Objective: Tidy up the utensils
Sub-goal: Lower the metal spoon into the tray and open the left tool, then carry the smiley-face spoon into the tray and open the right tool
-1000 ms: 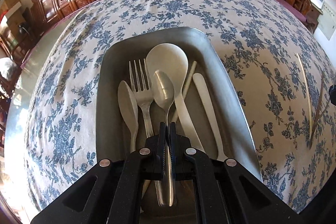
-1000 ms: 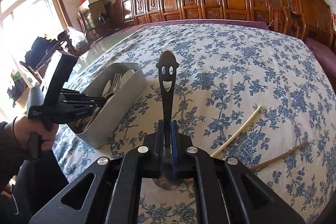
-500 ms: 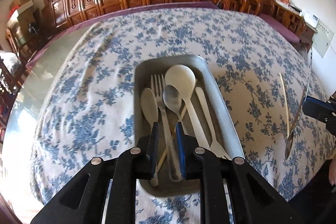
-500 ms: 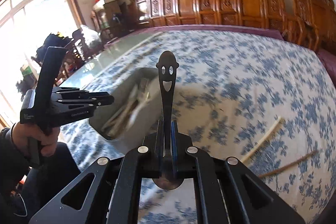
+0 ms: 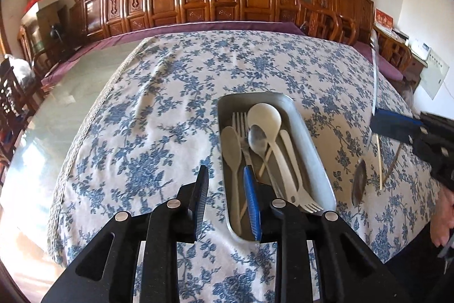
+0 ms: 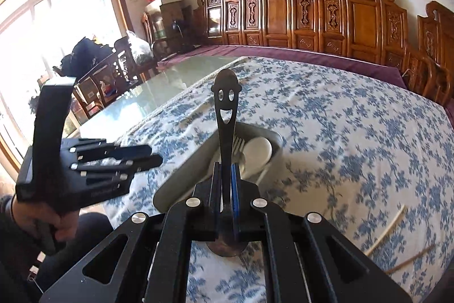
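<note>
Now tray [image 5: 312,138]: three spoons, two forks (right tool [image 6: 225,189] grips spoon [image 6: 225,115]).

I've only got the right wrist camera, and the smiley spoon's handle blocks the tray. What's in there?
Observer: The tray holds a white spoon, a metal spoon, a fork and more.
Operator: Where's my spoon's bowl?
Observer: The smiley spoon shows its bowl right of the tray's rim, against the tablecloth.
Operator: Is the left one free?
Observer: Yes. The left gripper has its fingers apart, with nothing between them.
</note>
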Demonstrator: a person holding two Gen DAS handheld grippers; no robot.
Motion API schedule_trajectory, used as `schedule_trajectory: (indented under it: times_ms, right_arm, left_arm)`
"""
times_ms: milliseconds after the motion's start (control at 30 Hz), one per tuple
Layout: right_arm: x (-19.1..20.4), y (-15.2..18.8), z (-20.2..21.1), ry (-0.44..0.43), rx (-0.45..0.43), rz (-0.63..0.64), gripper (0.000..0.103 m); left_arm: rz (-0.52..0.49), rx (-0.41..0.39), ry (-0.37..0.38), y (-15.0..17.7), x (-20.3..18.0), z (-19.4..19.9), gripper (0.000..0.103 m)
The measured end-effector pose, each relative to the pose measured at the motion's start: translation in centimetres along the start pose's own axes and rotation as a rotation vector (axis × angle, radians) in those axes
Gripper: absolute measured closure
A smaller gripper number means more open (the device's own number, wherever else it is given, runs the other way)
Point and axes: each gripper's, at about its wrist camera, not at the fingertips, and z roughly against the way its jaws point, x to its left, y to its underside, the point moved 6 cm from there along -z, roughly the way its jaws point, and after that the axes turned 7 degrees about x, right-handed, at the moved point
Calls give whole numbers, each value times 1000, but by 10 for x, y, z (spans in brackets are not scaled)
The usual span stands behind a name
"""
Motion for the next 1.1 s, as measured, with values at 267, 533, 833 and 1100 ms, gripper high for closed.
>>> schedule_trajectory:
  times_ms: [267,533,833,1100]
  right_arm:
    - [11,-18,-47,3,47,-9,95]
    - [15,-11,-94,12,119,-61,95]
    - [21,-2,-117,-1,178,-107,95]
    - [9,15,-128,33,240,-129,95]
  left_arm:
    - [38,-6,-4,9,25,5,79]
    - [63,1,-19,17,46,8,78]
    - [78,-6,-14,22,51,15,78]
    - [80,-29,-21,23,49,25,78]
